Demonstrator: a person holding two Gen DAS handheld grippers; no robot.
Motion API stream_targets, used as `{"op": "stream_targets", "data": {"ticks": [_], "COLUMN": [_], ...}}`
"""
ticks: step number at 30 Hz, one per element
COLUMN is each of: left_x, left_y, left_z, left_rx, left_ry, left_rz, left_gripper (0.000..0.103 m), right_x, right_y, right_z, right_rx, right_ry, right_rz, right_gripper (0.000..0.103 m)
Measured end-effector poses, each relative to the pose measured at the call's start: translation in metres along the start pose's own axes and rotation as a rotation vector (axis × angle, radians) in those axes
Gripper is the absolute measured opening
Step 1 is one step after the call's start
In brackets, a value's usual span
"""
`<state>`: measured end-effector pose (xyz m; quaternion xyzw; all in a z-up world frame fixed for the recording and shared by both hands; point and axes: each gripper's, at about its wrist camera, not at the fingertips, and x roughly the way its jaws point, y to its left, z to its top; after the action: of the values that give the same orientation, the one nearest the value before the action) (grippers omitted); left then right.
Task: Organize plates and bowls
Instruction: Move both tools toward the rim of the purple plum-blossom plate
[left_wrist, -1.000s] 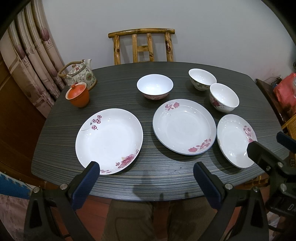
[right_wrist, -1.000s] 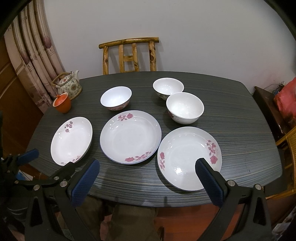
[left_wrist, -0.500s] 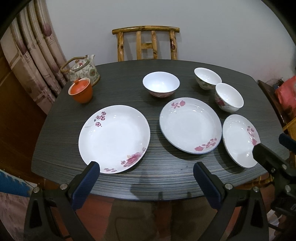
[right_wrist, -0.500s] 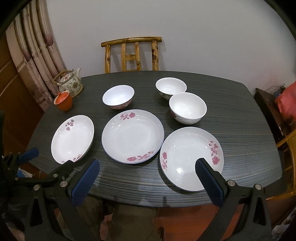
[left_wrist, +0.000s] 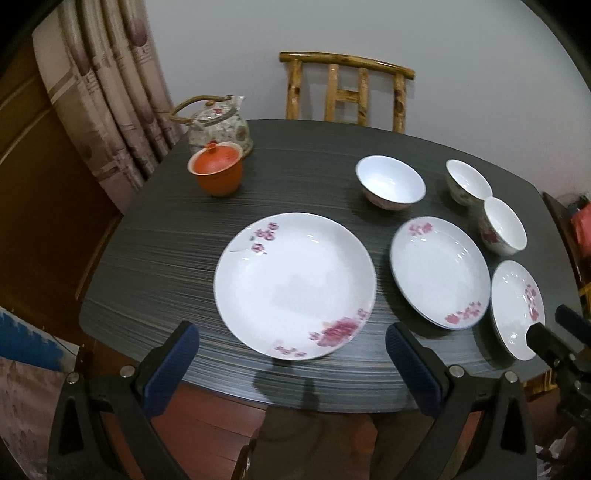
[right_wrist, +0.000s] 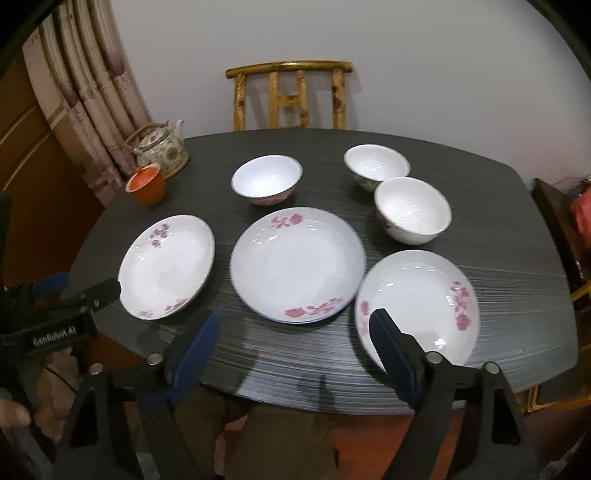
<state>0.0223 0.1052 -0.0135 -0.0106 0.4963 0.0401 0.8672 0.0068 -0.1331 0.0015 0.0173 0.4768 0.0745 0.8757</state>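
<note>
Three white floral plates lie in a row on the dark table (right_wrist: 498, 221): left plate (left_wrist: 295, 284) (right_wrist: 168, 266), middle plate (left_wrist: 439, 271) (right_wrist: 297, 264), right plate (left_wrist: 517, 308) (right_wrist: 419, 310). Behind them stand three white bowls: one at centre (left_wrist: 389, 182) (right_wrist: 266, 179), two touching at the right (right_wrist: 376, 166) (right_wrist: 412, 208). My left gripper (left_wrist: 291, 363) is open and empty, at the near edge before the left plate. My right gripper (right_wrist: 293, 350) is open and empty; its right finger overlaps the right plate's near rim.
An orange lidded cup (left_wrist: 216, 173) and a floral teapot (left_wrist: 218, 123) stand at the table's far left. A wooden chair (right_wrist: 290, 96) is behind the table. Curtains (left_wrist: 107, 92) hang at the left. A side cabinet with a red bag (right_wrist: 580, 206) is at the right.
Both grippers have moved forward and lower toward the table. The left view has swung left, centring on the left plate. The right gripper's jaws have narrowed a little.
</note>
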Motion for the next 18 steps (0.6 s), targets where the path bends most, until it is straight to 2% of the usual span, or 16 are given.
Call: {"op": "stream_targets", "data": {"ticks": [1, 5, 7, 9, 11, 13, 18], "left_x": [0.001, 0.01, 0.017, 0.024, 0.031, 0.041, 0.055], "left_y": [0.004, 0.024, 0.033, 0.043, 0.049, 0.058, 0.075], "left_z": [0.001, 0.003, 0.003, 0.004, 0.004, 0.005, 0.01], "left_rx": [-0.003, -0.028, -0.048, -0.057, -0.065, -0.082, -0.09], "left_ry": [0.0, 0.023, 0.038, 0.046, 0.061, 0.09, 0.097], "left_rz": [0.004, 0.012, 0.01, 0.015, 0.01, -0.004, -0.018], "left_gripper": [0.102, 0.088, 0.086, 0.075, 0.059, 0.054, 0.054], "right_x": [0.002, 0.012, 0.02, 0.027, 0.037, 0.048, 0.075], "right_y": [0.002, 0.015, 0.024, 0.031, 0.038, 0.045, 0.057], "right_z": [0.0, 0.004, 0.007, 0.01, 0.012, 0.014, 0.02], "right_rx": [-0.003, -0.036, -0.053, -0.065, -0.075, -0.077, -0.061], "right_ry": [0.003, 0.022, 0.041, 0.051, 0.076, 0.103, 0.172], "right_rz": [0.008, 0.056, 0.092, 0.118, 0.142, 0.183, 0.212], "right_gripper": [0.076, 0.072, 0.069, 0.064, 0.059, 0.051, 0.044]}}
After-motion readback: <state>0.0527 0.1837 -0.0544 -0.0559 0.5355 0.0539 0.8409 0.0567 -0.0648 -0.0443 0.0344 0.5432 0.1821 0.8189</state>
